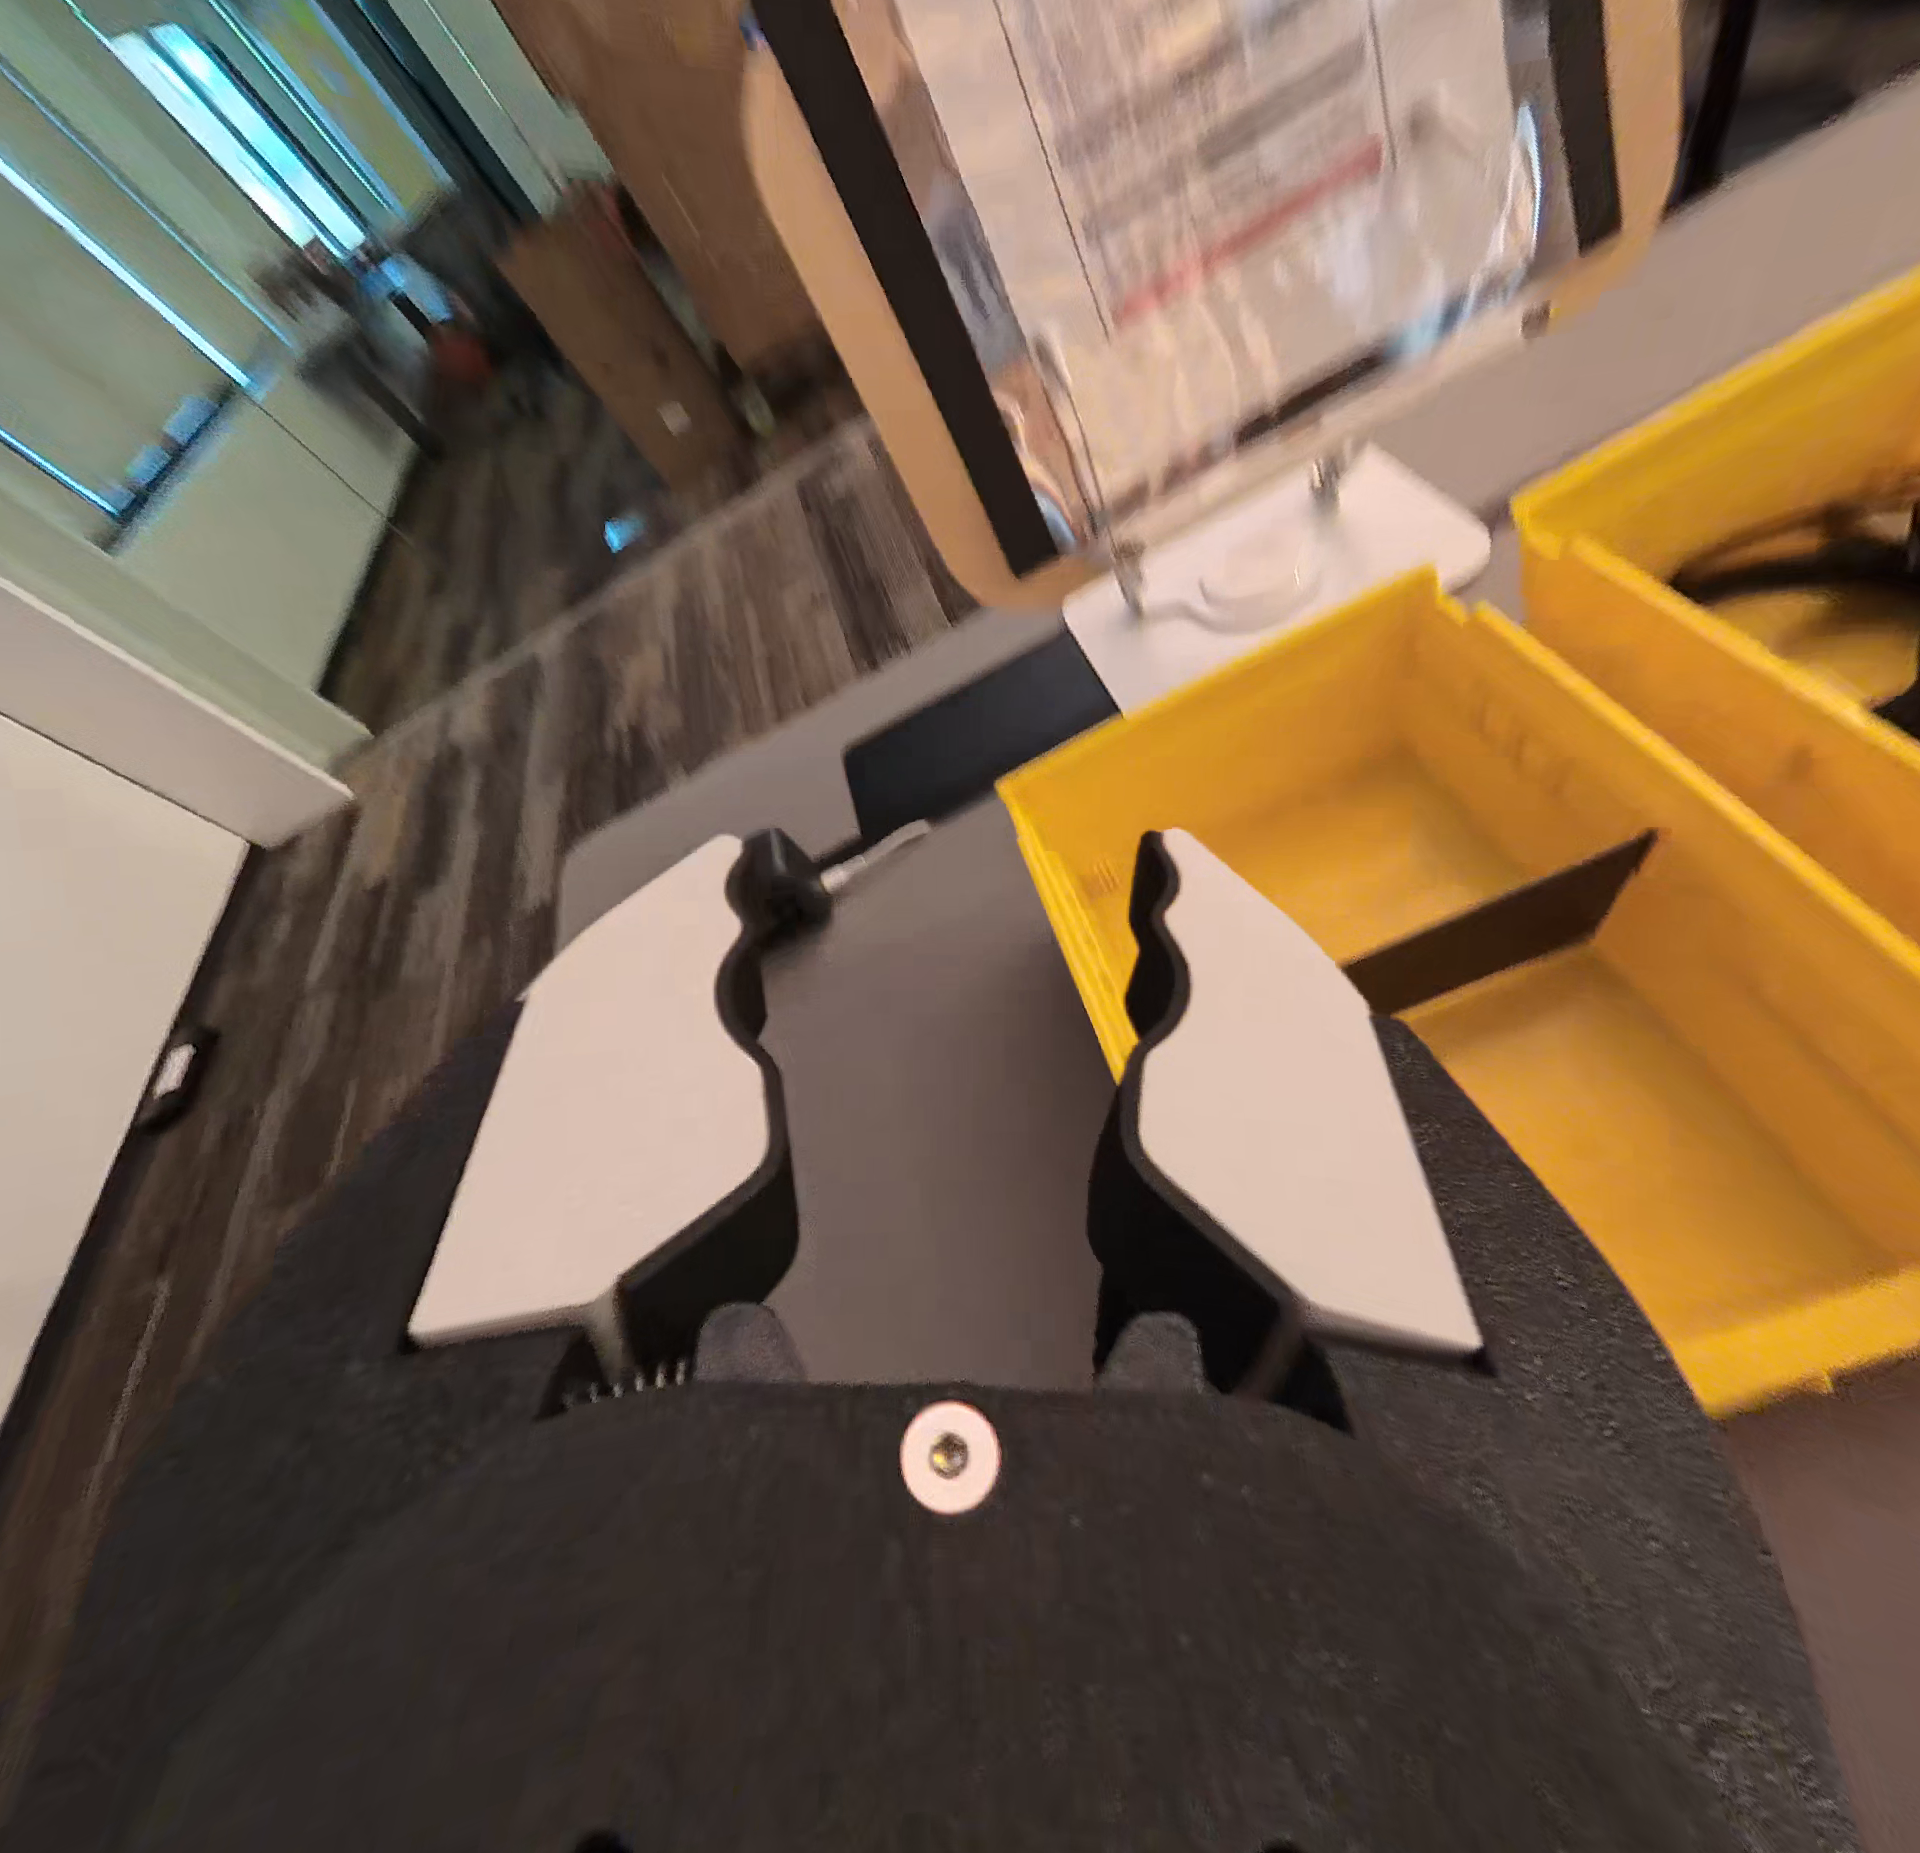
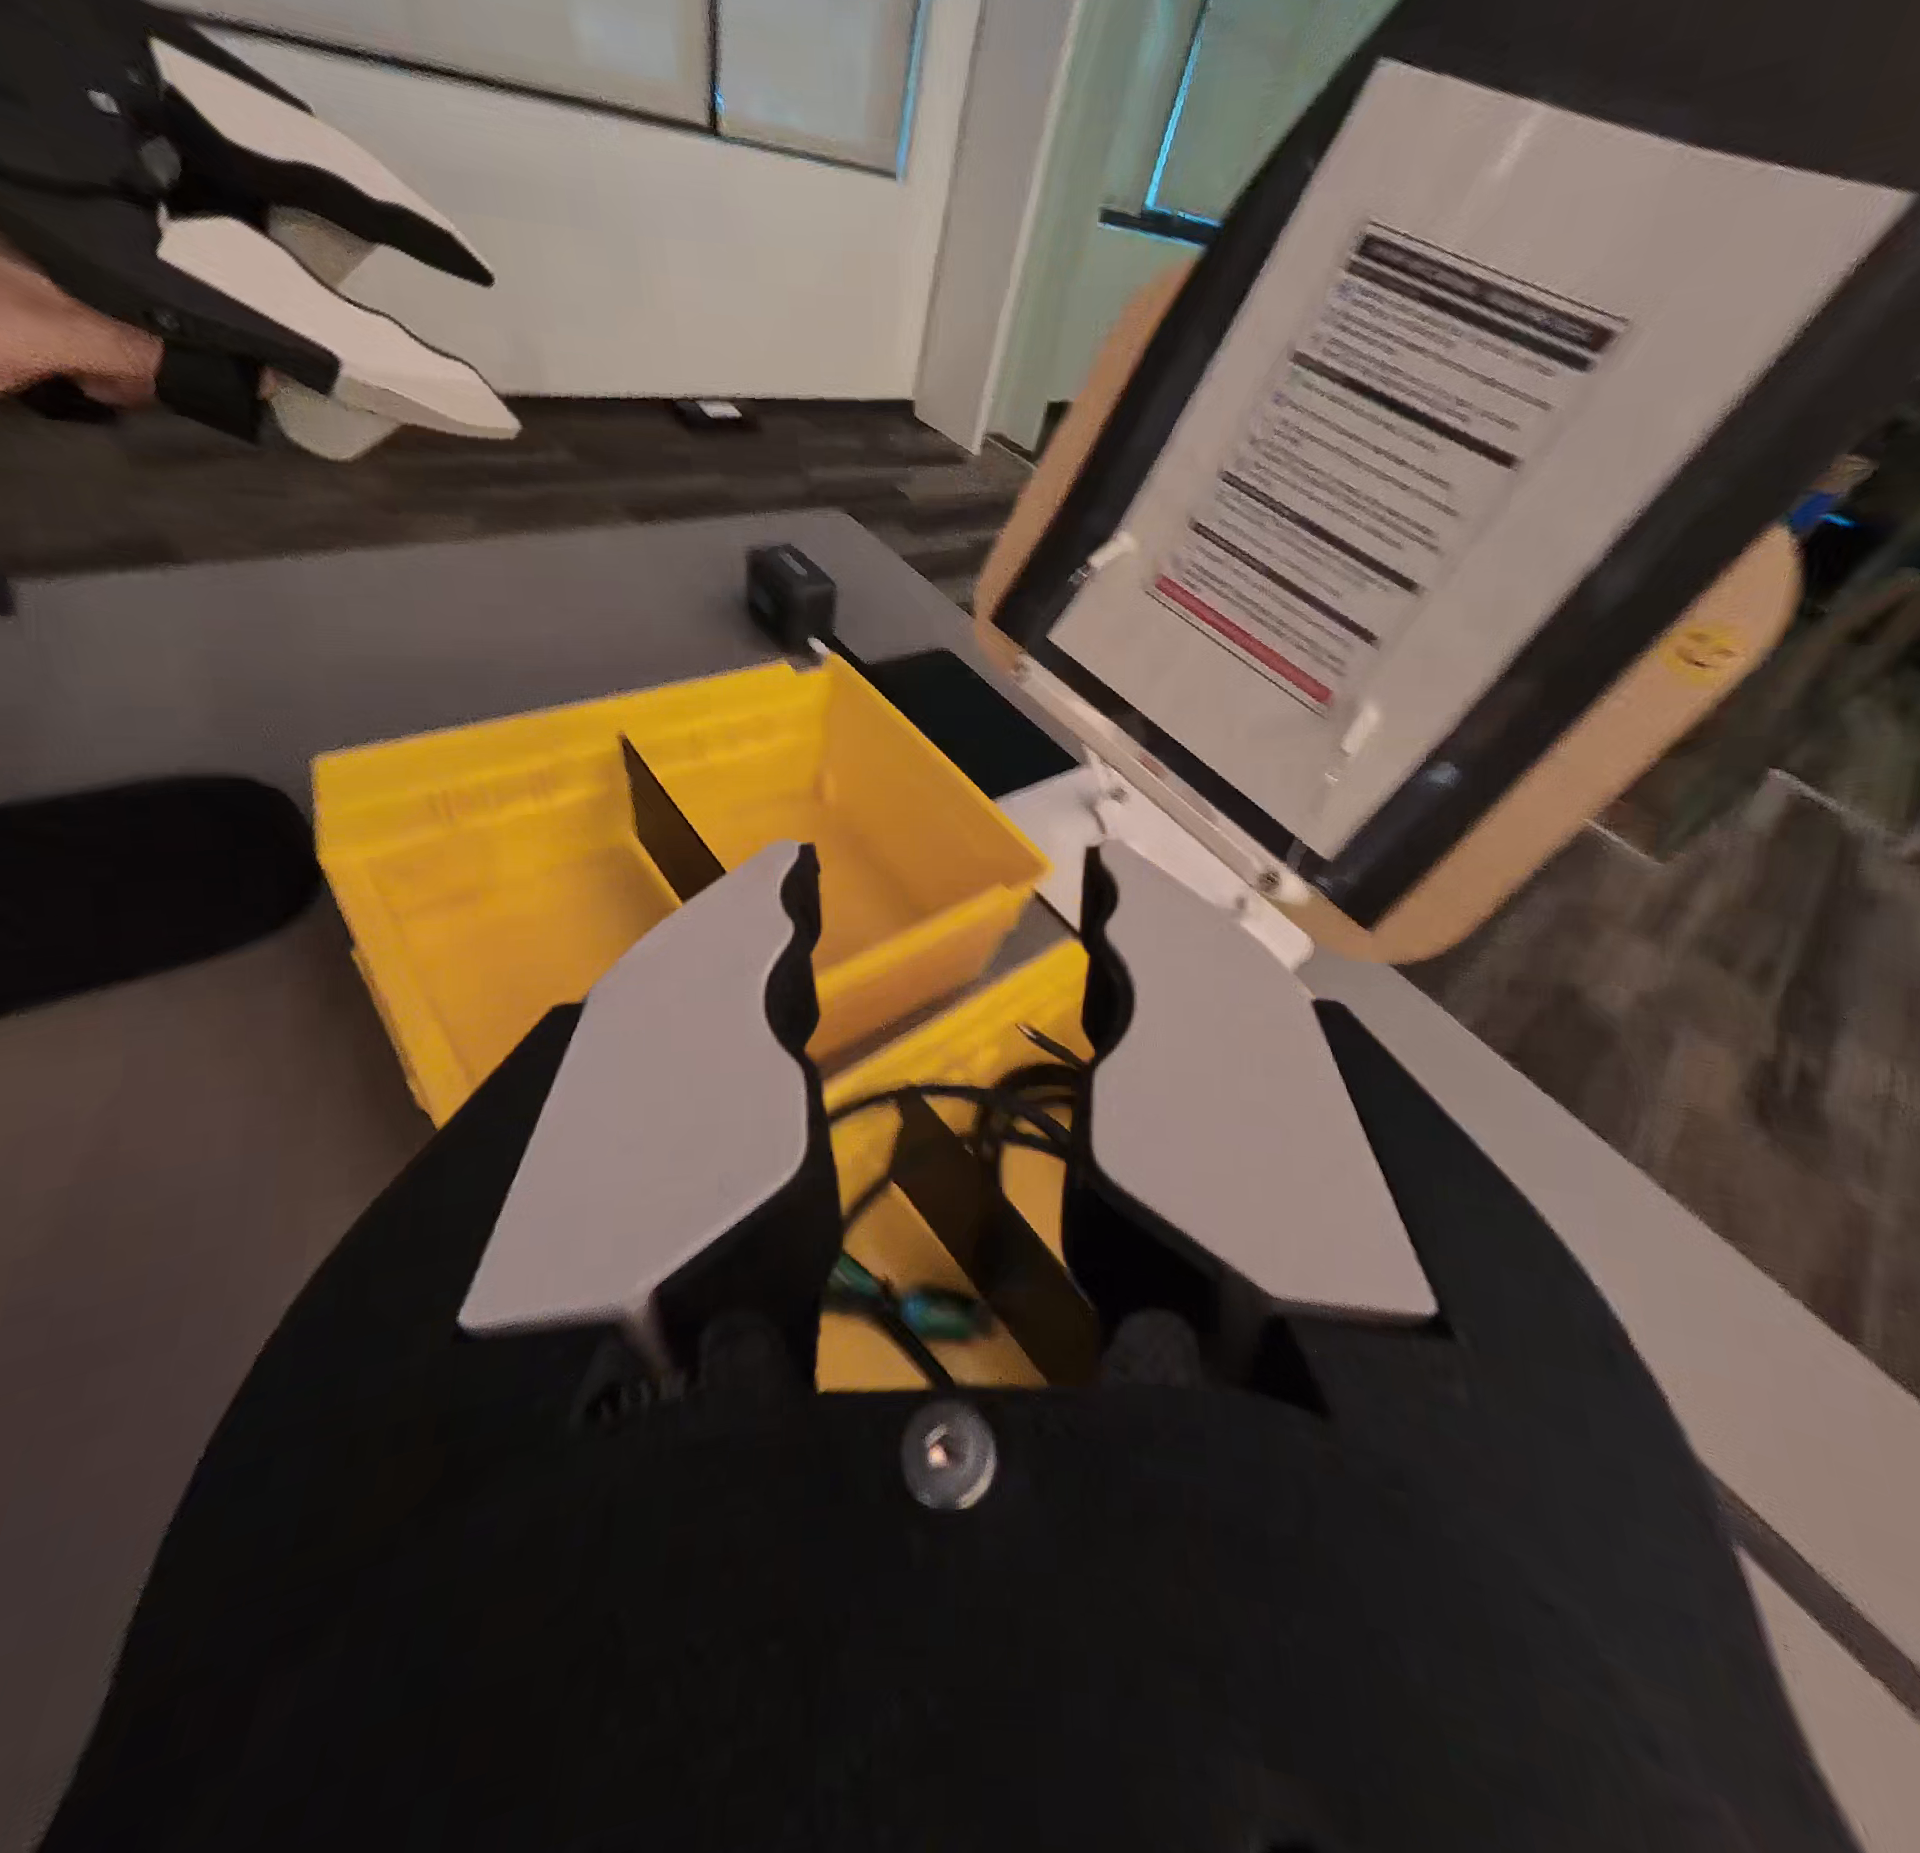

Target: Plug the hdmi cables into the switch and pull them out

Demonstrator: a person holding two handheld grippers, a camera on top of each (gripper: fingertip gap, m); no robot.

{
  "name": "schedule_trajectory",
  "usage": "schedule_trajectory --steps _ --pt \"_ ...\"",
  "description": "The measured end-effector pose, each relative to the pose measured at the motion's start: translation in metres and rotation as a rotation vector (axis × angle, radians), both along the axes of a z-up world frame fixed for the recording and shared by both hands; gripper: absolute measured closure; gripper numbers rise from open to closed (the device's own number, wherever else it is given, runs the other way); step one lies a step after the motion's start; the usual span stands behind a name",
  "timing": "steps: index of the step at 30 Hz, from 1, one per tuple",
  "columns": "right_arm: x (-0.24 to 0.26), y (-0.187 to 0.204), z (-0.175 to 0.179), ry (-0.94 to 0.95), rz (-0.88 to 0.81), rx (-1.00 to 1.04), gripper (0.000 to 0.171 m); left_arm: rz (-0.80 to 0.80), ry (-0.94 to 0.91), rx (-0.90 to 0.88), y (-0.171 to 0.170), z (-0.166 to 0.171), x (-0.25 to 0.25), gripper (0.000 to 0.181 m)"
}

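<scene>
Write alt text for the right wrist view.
The right gripper, jaws open and empty, hangs over a yellow bin of black cables. Beyond it sit an empty divided yellow bin and a sign stand; the left gripper is at upper left.

left gripper [image 1: 945, 847]: black textured body | pale grey wavy-edged fingers | silver screw at centre || right gripper [image 2: 948, 858]: same build, dark screw
</scene>
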State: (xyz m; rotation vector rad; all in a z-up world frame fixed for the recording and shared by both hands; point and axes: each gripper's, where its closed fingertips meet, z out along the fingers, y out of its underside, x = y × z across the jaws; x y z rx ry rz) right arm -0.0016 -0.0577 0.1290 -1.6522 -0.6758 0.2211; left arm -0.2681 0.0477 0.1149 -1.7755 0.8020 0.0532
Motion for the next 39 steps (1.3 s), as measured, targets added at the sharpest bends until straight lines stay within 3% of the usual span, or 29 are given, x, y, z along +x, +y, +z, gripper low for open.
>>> schedule_trajectory --steps 4,10,17,22,32,39 --pt "-0.054 0.029 -0.034 0.094 0.055 -0.283 0.116 -0.025 -0.128 0.139 -0.019 0.035 -0.006 0.11" --pt "-0.081 0.055 -0.146 -0.005 -0.079 -0.808 0.111 -0.111 -0.186 0.179 -0.029 0.044 0.009 0.104" --pt "-0.085 0.052 -0.193 0.058 -0.288 -1.16 0.113 -0.156 -0.187 0.167 -0.034 0.043 0.014 0.106" --pt "-0.103 0.052 -0.208 0.188 -0.371 -1.287 0.122 -0.16 -0.21 0.155 -0.034 0.044 0.006 0.108" --pt "-0.093 0.06 -0.246 -0.108 -0.503 -1.29 0.147 -0.182 -0.211 0.139 -0.04 0.044 0.003 0.111" --pt "-0.087 0.07 -0.255 -0.116 -0.559 -1.281 0.155 -0.198 -0.202 0.122 -0.043 0.041 0.006 0.113"
